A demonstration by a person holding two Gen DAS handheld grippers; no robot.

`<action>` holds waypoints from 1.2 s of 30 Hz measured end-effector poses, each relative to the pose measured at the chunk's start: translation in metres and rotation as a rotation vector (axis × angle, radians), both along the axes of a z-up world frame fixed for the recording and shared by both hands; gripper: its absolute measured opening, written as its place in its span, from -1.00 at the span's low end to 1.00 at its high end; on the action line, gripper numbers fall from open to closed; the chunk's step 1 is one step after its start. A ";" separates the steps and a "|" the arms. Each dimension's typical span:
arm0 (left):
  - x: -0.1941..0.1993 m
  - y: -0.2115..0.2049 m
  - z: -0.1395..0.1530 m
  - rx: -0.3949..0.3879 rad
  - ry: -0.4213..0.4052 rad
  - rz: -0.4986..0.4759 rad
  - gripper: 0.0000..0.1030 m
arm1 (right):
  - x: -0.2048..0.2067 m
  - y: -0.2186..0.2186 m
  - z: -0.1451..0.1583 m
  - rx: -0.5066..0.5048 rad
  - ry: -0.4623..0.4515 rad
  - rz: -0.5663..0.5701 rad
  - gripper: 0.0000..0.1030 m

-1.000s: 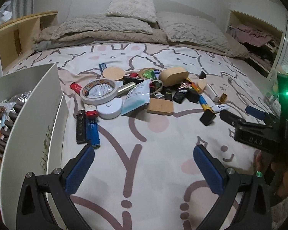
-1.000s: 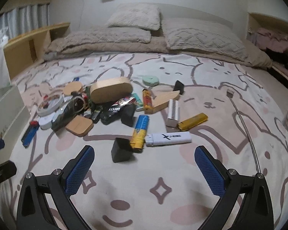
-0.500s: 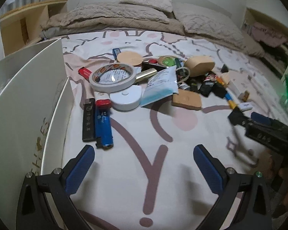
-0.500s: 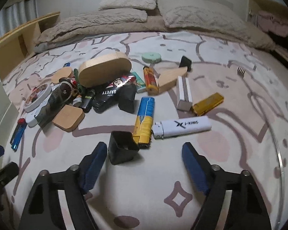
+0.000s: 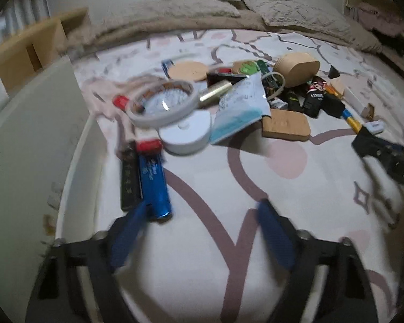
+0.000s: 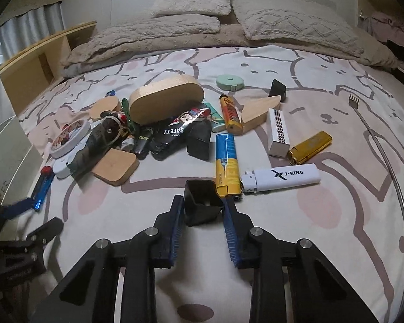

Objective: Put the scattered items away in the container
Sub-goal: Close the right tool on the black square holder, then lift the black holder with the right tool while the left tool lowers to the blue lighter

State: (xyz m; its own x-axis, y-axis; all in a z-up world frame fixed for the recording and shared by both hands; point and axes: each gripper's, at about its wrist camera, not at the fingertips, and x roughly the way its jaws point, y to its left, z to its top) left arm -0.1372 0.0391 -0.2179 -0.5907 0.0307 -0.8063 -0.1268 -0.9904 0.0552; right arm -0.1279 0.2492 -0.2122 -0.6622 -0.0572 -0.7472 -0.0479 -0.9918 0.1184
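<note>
Change: right hand-held gripper [image 6: 203, 202] has narrowed, advanced.
Right grasp: clenched on small black open-topped plastic cap [image 6: 202, 205], upright for lifting.
Left hand-held gripper [image 5: 199, 215]: released, beside metallic blue lighter [image 5: 154, 180].
Container: white cardboard box [image 5: 27, 145], close left for short transfers.

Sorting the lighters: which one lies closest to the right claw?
The blue-and-yellow lighter, its end beside the right claw and black box; the white J-KING lighter lies further right.

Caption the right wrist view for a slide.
Right gripper closes its jaws on a small black box beside scattered lighters on the bed.
</note>
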 end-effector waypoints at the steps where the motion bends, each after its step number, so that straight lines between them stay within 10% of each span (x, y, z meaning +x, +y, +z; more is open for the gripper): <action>1: -0.002 -0.004 -0.001 0.023 -0.011 0.008 0.48 | 0.000 0.000 0.000 -0.003 0.000 -0.001 -0.44; 15: -0.001 -0.012 0.004 0.071 -0.012 0.002 -0.63 | 0.005 0.002 0.004 -0.035 0.009 0.004 -0.51; 21: 0.000 -0.010 0.004 0.069 -0.011 -0.015 -0.80 | 0.015 0.004 0.004 -0.059 -0.002 0.008 -0.52; 28: -0.002 -0.010 0.003 0.075 -0.021 0.020 -0.70 | 0.026 0.001 0.003 -0.077 -0.034 0.014 -0.52; 33: -0.010 -0.014 0.002 0.076 -0.019 0.086 0.18 | 0.029 -0.002 0.002 -0.091 -0.047 0.026 -0.52; 36: -0.016 -0.019 0.000 0.108 -0.022 0.119 0.23 | 0.033 -0.003 0.003 -0.093 -0.049 0.039 -0.52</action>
State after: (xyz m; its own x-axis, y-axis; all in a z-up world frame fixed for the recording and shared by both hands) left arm -0.1537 0.0203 -0.2181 -0.5777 0.0493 -0.8147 -0.0086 -0.9985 -0.0544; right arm -0.0949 0.2461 -0.2087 -0.6206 -0.1522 -0.7692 -0.0180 -0.9780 0.2080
